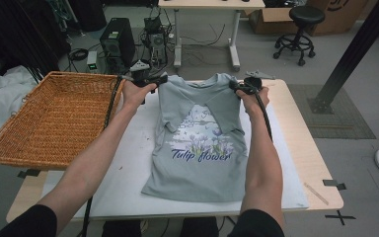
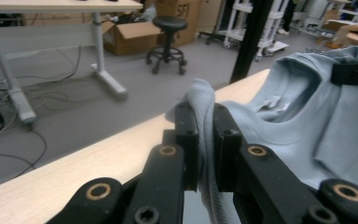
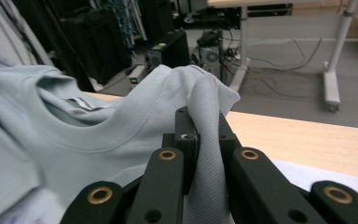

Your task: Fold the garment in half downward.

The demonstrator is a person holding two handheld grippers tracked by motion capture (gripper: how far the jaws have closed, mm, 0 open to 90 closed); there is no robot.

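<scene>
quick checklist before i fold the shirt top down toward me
1. Left gripper shut on shirt shoulder: ok.
2. Right gripper shut on the other shoulder: ok.
3. Both sleeves folded in over the chest: ok.
4. Hem lying flat on the white mat: ok.
5. Basket beside the shirt, apart from it: ok.
6. How many cloth layers each pinch holds: cannot tell.
</scene>
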